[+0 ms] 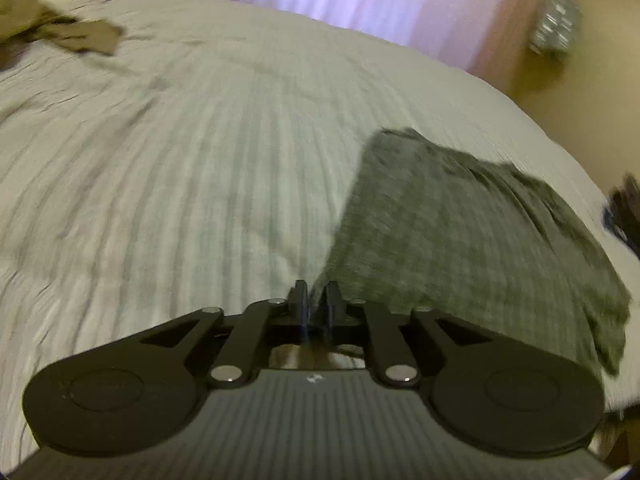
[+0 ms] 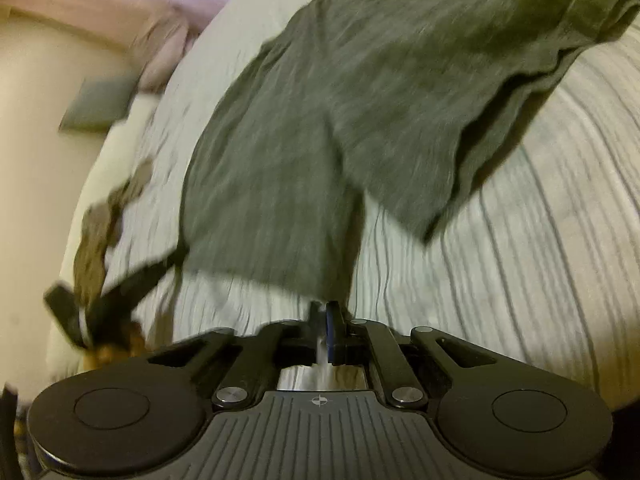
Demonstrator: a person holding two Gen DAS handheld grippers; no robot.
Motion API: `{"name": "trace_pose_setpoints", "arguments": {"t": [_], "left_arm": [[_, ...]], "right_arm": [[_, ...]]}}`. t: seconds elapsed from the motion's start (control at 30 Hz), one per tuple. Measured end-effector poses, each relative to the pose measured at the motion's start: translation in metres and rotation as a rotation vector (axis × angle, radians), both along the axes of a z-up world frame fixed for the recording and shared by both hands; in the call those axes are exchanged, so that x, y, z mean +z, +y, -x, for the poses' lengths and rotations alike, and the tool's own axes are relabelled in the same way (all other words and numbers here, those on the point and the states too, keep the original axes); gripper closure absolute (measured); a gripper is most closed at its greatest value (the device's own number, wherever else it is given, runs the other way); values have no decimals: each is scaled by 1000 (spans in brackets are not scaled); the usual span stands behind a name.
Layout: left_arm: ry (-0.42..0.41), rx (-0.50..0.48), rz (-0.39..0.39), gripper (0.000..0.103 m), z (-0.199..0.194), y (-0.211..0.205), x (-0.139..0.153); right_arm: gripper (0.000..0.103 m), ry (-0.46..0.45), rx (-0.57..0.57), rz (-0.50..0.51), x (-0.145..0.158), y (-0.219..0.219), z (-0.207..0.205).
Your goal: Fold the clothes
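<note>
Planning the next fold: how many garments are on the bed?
2: the grey garment, pinched by both claws, and a brown garment crumpled at the bed's far left. Others may lie out of view.

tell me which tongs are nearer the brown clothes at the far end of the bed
Left. The left tongs pinch the grey garment closer to the brown clothes; the right tongs hold its other corner.

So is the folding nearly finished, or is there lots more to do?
Somewhere in the middle. The grey knit garment already looks doubled over in layers, though the picture is blurry. Both the left hand-held gripper and the right hand-held gripper are pinching its edge. Left to do: finishing this fold, and the crumpled brown garment lying unfolded on the striped white bedspread.
</note>
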State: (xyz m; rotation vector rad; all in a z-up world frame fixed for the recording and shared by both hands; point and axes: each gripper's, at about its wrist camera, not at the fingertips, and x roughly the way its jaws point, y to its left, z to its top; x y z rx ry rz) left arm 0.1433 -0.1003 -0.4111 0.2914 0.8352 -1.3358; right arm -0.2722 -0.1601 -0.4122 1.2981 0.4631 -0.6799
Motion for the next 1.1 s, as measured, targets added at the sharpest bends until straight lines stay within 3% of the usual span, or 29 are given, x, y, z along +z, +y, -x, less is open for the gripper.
{"name": "trace_pose_setpoints", "arguments": {"t": [0.07,0.13,0.2,0.3,0.43,0.57,0.8,0.87,0.9,0.93,0.97,1.0,1.1], "left_arm": [[-29,48,0,84,3,8,9],[-60,83,1,83,14,22,20],[-10,82,35,78,30,35,29],[153,6,80,74,62,43,34],[422,-177,88,73,128,29,22],[538,-264,32,66,191,6,4],[700,-127,-42,60,214,-15,-30],[702,-147,-36,66,216,-18,-29],[703,-158,-32,80,216,-19,-29],[704,-168,-29,96,217,-20,-29],[705,-178,-26,103,218,-21,-28],[706,-189,-23,103,219,-23,-28],[695,-225,-14,103,217,-22,-26]], "right_arm": [[99,-9,19,-2,4,5,14],[98,-24,-31,17,11,3,40],[96,-24,-114,46,20,-4,74],[35,-23,-287,94,27,-10,133],[35,-56,-454,109,29,-28,189],[36,-85,-523,117,24,-60,217],[35,-37,-521,154,13,-105,240],[36,-39,-511,151,7,-114,240],[41,-39,-504,152,6,-117,240],[74,-31,-498,156,4,-119,239],[95,-13,-496,156,3,-120,237],[101,3,-494,164,3,-120,236],[101,38,-490,221,12,-114,236]]}}
